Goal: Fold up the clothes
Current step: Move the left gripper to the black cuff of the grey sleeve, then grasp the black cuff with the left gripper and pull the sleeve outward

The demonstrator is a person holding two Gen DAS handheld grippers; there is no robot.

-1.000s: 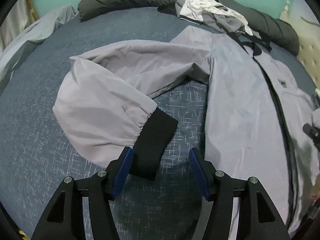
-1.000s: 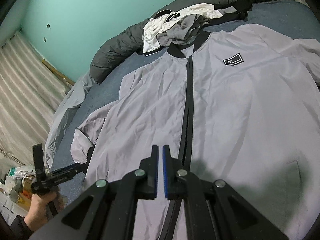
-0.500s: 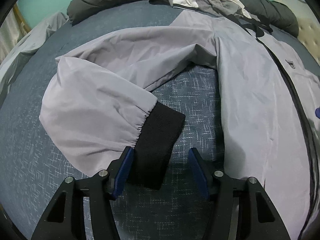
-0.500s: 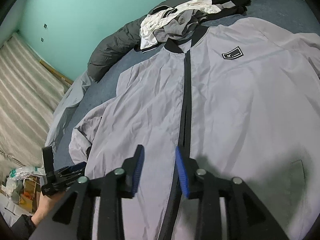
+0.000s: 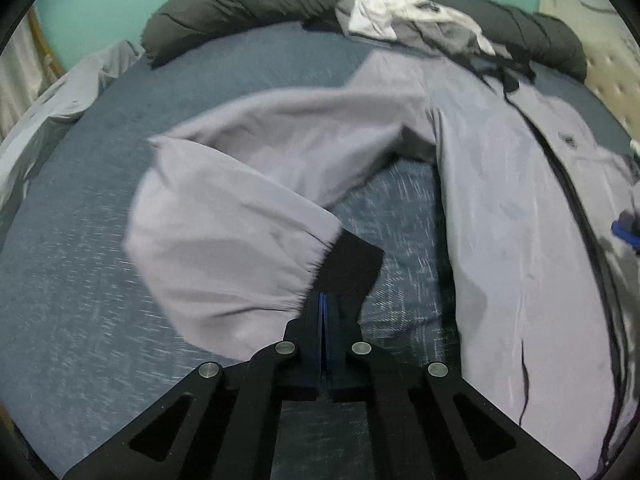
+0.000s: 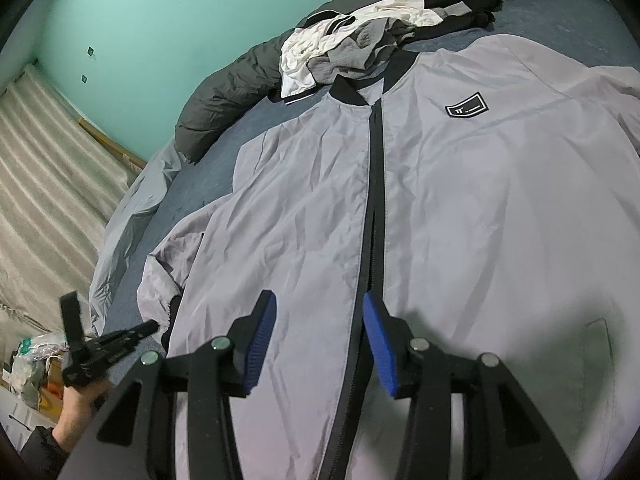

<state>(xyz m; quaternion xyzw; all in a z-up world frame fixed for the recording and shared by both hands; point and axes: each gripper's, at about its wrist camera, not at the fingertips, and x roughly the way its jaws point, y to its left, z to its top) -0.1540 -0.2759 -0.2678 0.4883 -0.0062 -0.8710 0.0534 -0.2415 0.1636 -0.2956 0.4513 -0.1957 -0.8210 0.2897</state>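
Left wrist: left gripper (image 5: 323,312) fingers clamped on jacket cuff (image 5: 352,264).

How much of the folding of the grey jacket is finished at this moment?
Only the start. Done: the light grey zip-up jacket lies spread flat, front up, on the blue bed. In hand: the left claw is shut on the sleeve's black knit cuff; the right claw is open above the zipper. Left: no fold shows yet, and the crumpled clothes pile waits.

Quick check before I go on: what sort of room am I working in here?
Most likely a bedroom: the jacket is spread on a bed with a rolled duvet at its far edge and a padded headboard.
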